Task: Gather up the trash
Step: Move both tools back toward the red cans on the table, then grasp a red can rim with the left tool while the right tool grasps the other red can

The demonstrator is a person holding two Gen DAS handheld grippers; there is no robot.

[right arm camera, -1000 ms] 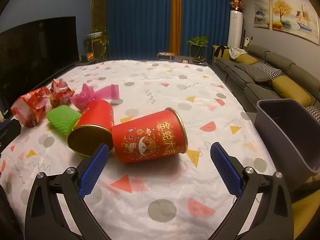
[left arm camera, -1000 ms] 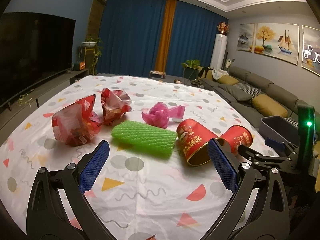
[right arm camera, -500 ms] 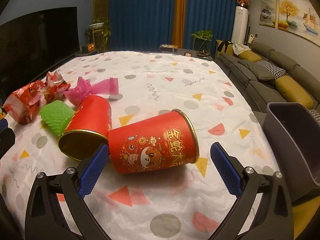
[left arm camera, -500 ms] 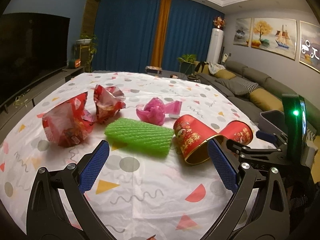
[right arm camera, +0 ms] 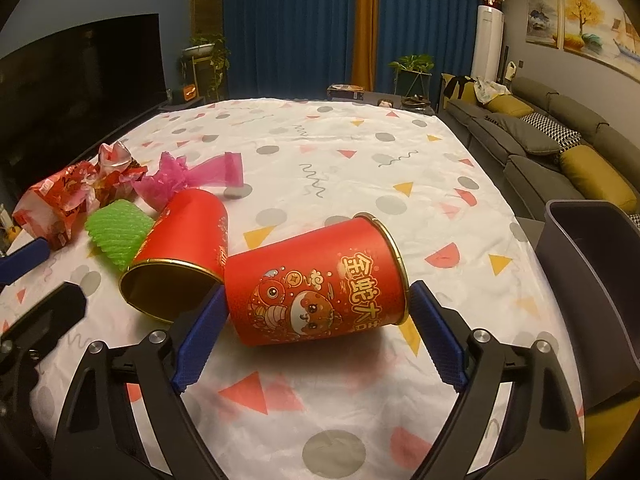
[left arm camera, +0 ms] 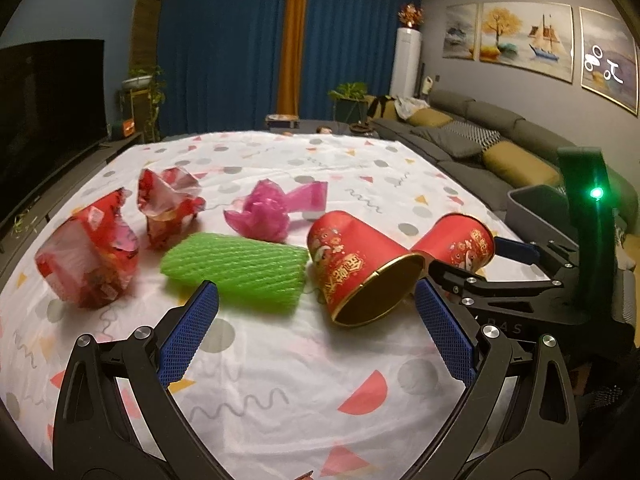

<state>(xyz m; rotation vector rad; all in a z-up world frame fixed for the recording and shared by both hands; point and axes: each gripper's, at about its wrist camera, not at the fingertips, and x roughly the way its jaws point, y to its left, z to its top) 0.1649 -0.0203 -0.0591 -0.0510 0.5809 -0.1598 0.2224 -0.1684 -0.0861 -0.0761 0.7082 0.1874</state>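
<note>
- Six pieces of trash lie on the patterned tablecloth (left arm camera: 280, 360), none collected yet. In the left wrist view, from left to right: a crumpled red snack bag (left arm camera: 90, 258), a second crumpled red wrapper (left arm camera: 168, 206), a green foam net sleeve (left arm camera: 240, 268), a pink plastic wrapper (left arm camera: 268, 214), then two red paper tubs on their sides.
- Left gripper (left arm camera: 316, 324), low in that view, is spread wide and holds nothing. Over the last second it has come closer to the table, so the sleeve and the open-mouthed red tub (left arm camera: 360, 268) now fill more of the frame — the sleeve sits just ahead of its left finger.
- Right gripper (right arm camera: 316, 328) has made the bigger move. A second ago the printed red tub (right arm camera: 316, 280) lay well ahead of its fingers; now the tub sits between the blue pads (right arm camera: 200, 332), which are near or touching its ends, though the claw is still spread and not yet pinching.
- This tub rests against the other tub (right arm camera: 180, 252) at centre left, so closing may nudge that one.
- Grey bin (right arm camera: 592, 280) stands at the right edge of the frame, beside the table — the likely drop point once the tub is gripped.
</note>
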